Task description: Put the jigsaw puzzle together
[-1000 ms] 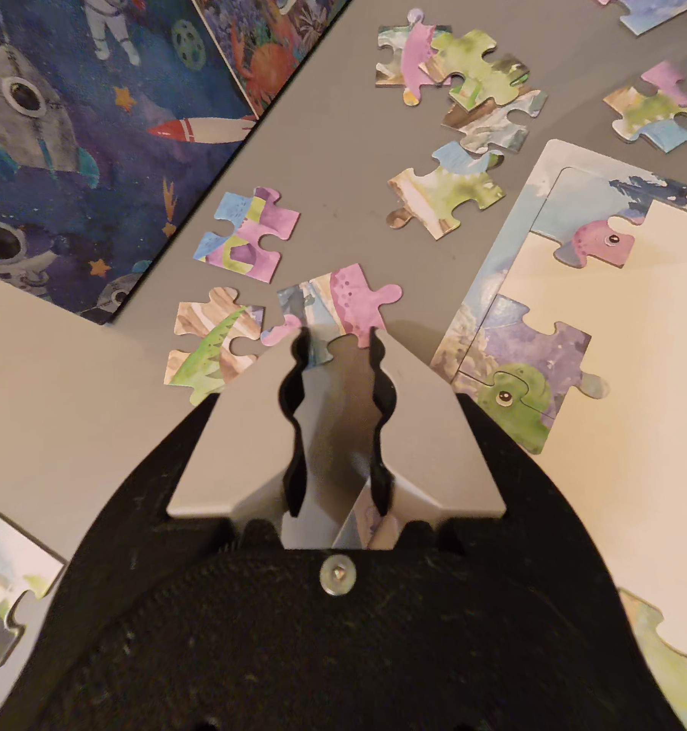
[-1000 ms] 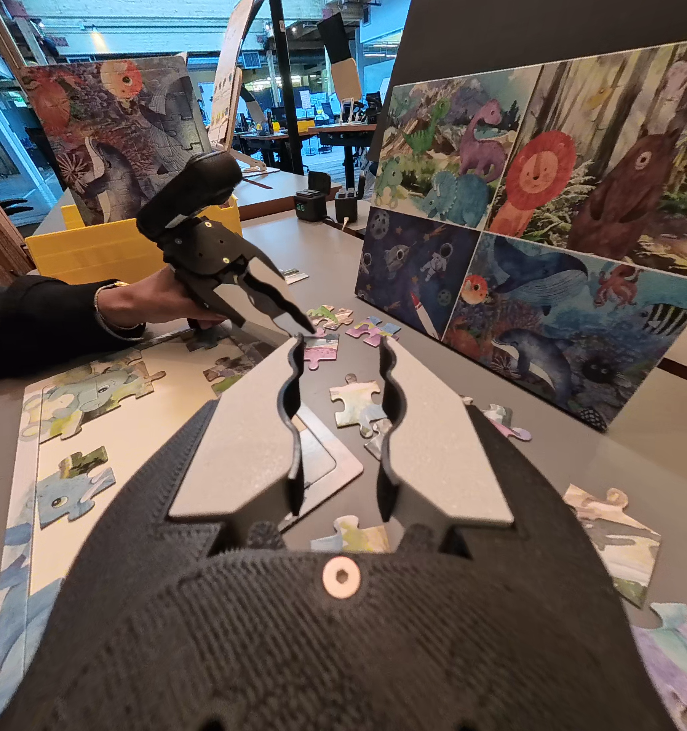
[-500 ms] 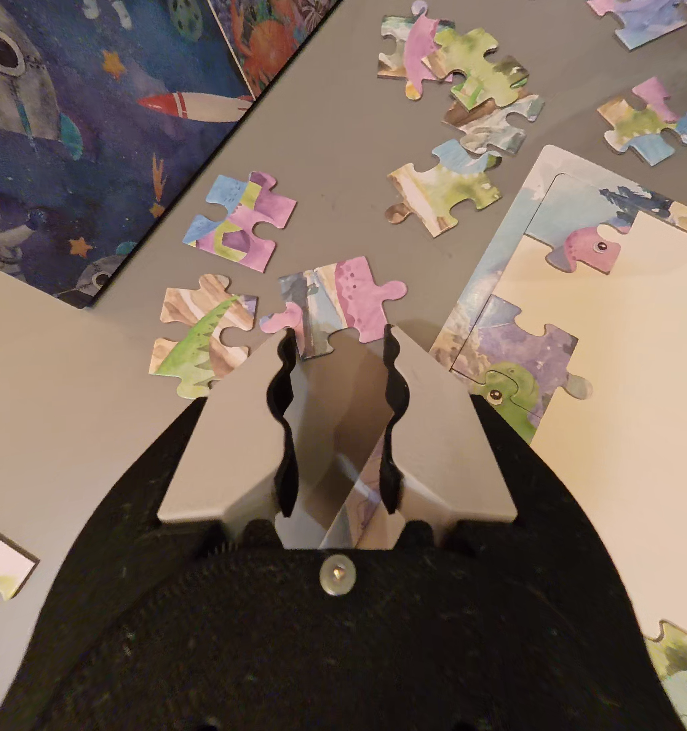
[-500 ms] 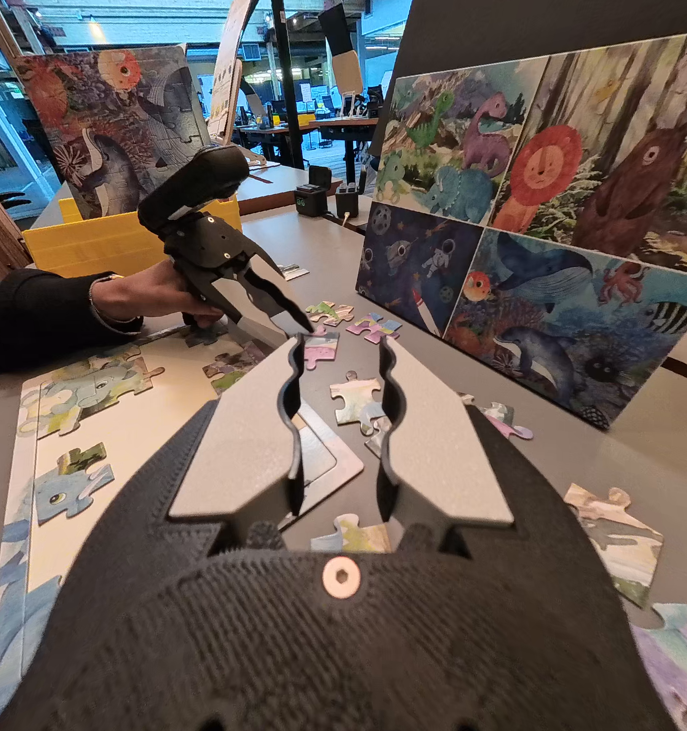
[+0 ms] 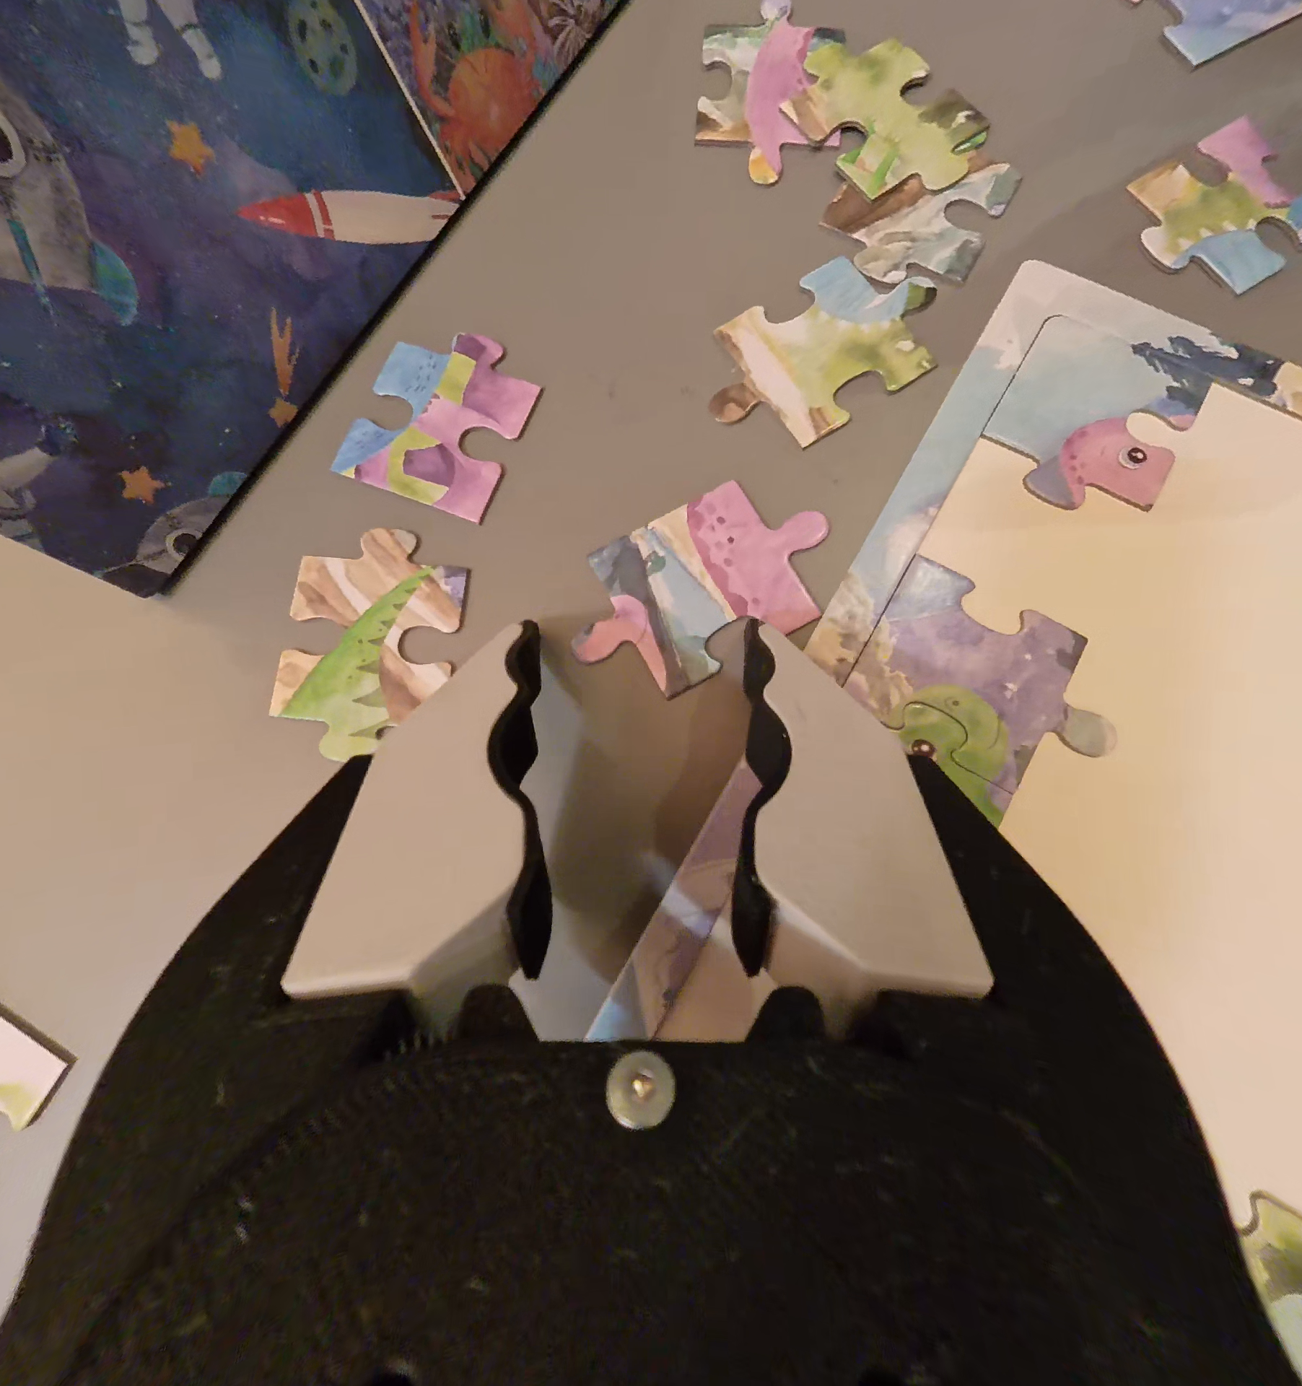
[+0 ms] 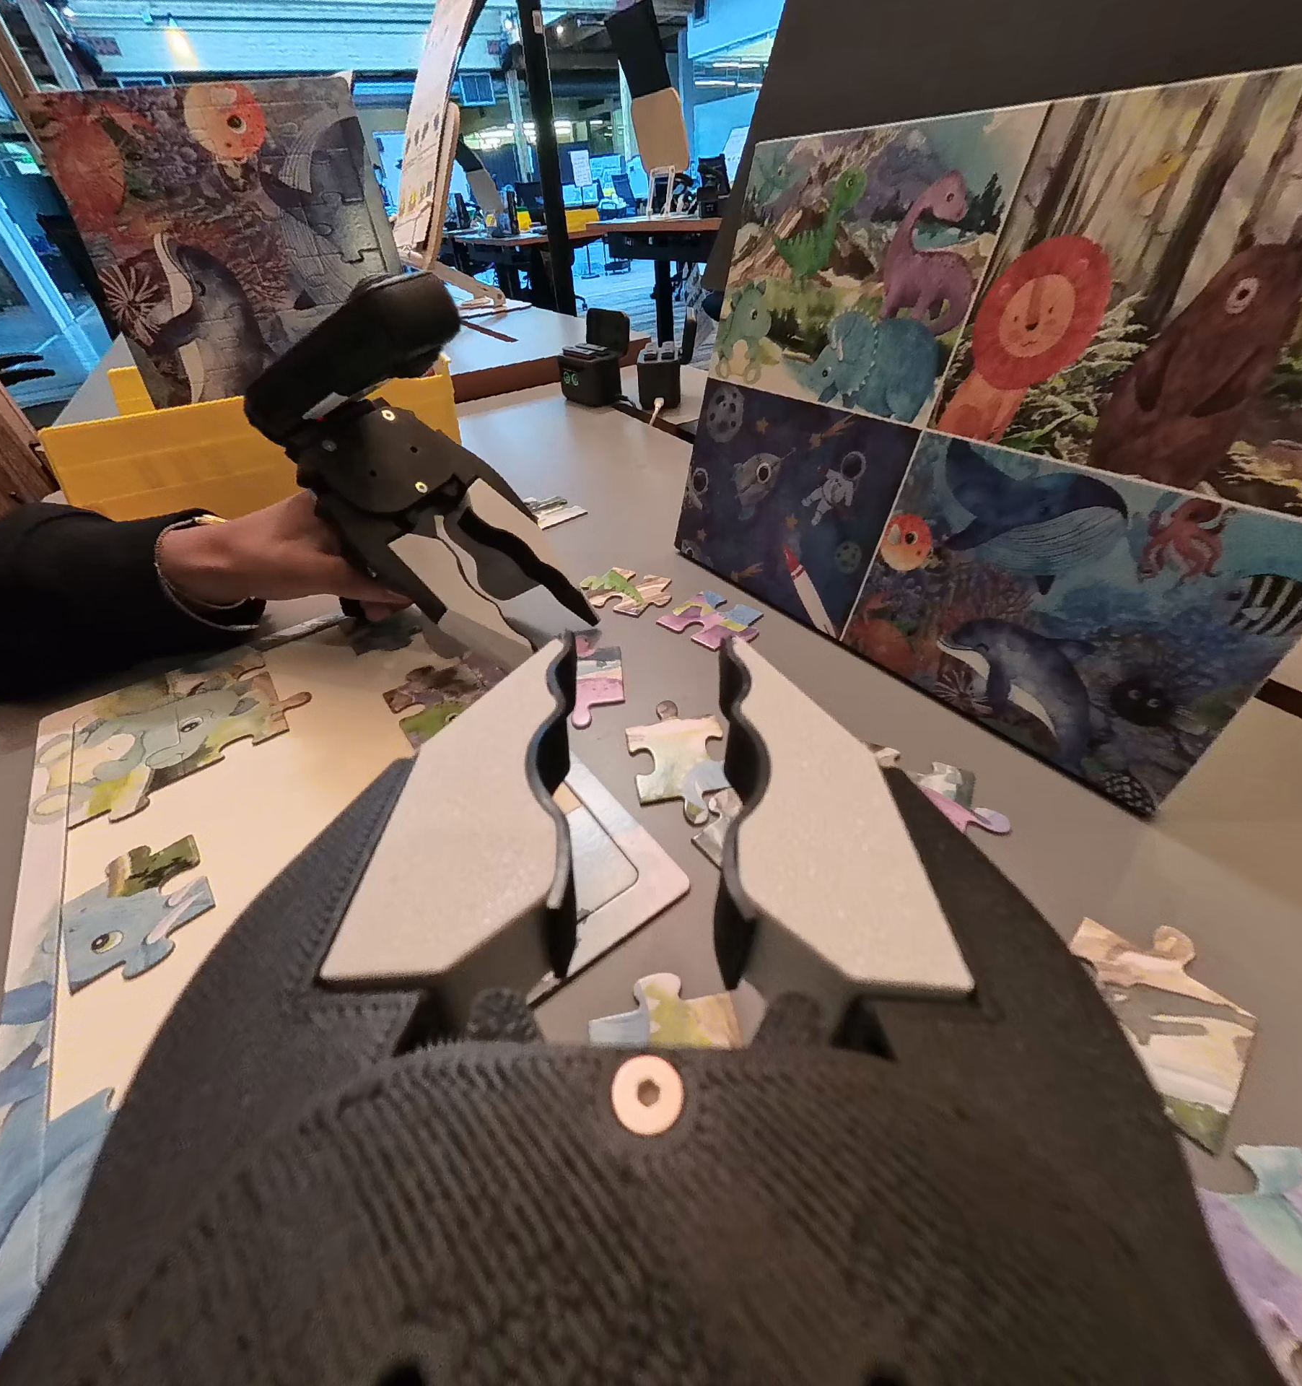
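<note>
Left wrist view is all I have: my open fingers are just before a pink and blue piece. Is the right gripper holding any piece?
Observer: No. The right gripper is open and empty, pointing over a corner of the board.
Operator: Is there any piece on the board that my view does not show?
Observer: Yes, a blue piece with an eye lies on the board's bare cream area, on the side far from your fingers.
</note>
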A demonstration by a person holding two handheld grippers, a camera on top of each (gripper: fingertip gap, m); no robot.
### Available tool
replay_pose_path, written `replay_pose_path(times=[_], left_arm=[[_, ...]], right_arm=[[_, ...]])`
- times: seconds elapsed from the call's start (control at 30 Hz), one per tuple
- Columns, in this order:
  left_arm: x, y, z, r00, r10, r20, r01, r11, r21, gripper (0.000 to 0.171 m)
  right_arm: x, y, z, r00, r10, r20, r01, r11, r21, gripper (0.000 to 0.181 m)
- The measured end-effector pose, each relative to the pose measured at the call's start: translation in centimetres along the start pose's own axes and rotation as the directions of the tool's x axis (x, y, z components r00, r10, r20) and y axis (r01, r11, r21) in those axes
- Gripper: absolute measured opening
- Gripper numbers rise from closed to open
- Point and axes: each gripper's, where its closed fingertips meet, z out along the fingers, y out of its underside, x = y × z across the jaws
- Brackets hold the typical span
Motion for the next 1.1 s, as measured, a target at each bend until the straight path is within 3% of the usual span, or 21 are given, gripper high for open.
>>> replay_pose_path(times=[0.23,0.6,0.73,0.87,0.97,1.1], left_arm=[[-0.5,0.1,-0.1,1.0,-0.016,0.002,0.016,1.0,-0.001,0.055],[-3.7,0.4,-0.7,0.986,-0.044,0.162,0.043,0.999,0.013,0.044],[-2.7,-0.2,-1.0,0.992,-0.074,0.107,0.069,0.996,0.048,0.045],[-1.1,-0.7,-1.2,0.994,-0.109,0.021,0.107,0.993,0.058,0.061],[-1.3,0.2,-0.6,0.991,-0.121,0.056,0.121,0.993,0.005,0.074],[-1.3,0.4,-0.2,0.989,-0.126,0.08,0.127,0.992,-0.014,0.063]], right_arm=[[-0.1,0.0,0.0,1.0,-0.005,0.0,0.005,1.0,-0.004,0.036],[-0.3,-0.1,0.0,1.0,-0.015,0.002,0.015,1.0,-0.005,0.036],[-0.3,-0.1,0.0,1.0,-0.018,0.0,0.018,1.0,-0.006,0.036],[-0.2,0.0,0.0,1.0,-0.017,-0.001,0.017,1.0,-0.007,0.036],[-0.2,0.1,0.1,1.0,-0.016,0.0,0.016,1.0,-0.011,0.036],[-0.2,0.2,0.2,1.0,-0.021,-0.002,0.021,1.0,-0.018,0.036]])
